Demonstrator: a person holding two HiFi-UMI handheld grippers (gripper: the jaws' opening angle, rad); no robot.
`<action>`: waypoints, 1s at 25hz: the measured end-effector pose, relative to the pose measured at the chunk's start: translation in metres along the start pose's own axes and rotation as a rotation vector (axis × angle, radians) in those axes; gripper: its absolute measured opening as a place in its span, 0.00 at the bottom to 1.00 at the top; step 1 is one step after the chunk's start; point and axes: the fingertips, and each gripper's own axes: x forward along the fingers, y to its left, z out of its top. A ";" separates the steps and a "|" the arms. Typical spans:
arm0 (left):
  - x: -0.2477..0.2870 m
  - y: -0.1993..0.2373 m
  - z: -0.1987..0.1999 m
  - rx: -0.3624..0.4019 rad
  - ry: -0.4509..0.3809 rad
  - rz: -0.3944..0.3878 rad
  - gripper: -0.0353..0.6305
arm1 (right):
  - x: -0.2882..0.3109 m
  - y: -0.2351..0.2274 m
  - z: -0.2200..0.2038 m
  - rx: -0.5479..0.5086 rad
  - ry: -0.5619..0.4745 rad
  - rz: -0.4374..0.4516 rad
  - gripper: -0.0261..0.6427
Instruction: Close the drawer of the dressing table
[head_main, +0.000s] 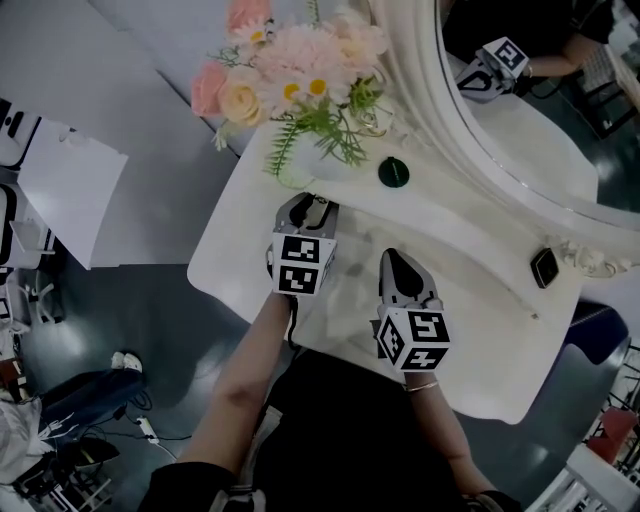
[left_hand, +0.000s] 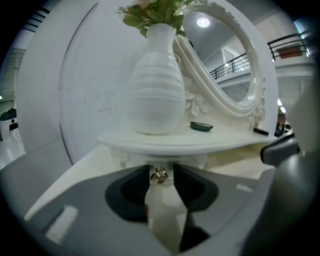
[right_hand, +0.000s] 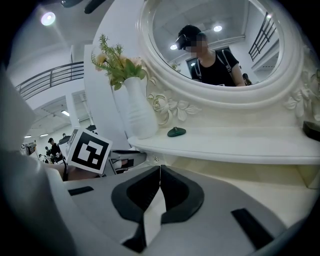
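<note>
Head view: pink flowers (head_main: 290, 70) fill the vase at the far left of the dressing table (head_main: 480, 300). The left gripper (head_main: 305, 212) and right gripper (head_main: 402, 268) are over its near edge.

Left gripper view: the jaws pinch the drawer knob (left_hand: 159, 174), right under the white vase (left_hand: 156, 85).

Right gripper view: the jaws are clenched on nothing, just right of the left gripper.

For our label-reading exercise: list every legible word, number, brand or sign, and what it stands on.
No readable words or numbers anywhere.
Black-and-white marker cube on left gripper, another on right gripper: square patterns only, no letters.
Small black square object on the white dressing table: too small to read.
Gold drawer knob between the left gripper's jaws: no text visible.
</note>
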 end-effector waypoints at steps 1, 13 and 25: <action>0.000 0.000 -0.001 -0.002 -0.001 0.002 0.29 | -0.001 -0.001 0.000 0.001 0.000 -0.002 0.04; -0.011 0.003 -0.006 -0.024 -0.001 0.010 0.29 | -0.007 0.001 0.004 -0.003 -0.019 0.002 0.04; -0.059 0.002 -0.008 -0.016 -0.036 0.052 0.22 | -0.025 0.007 0.001 -0.026 -0.047 -0.005 0.04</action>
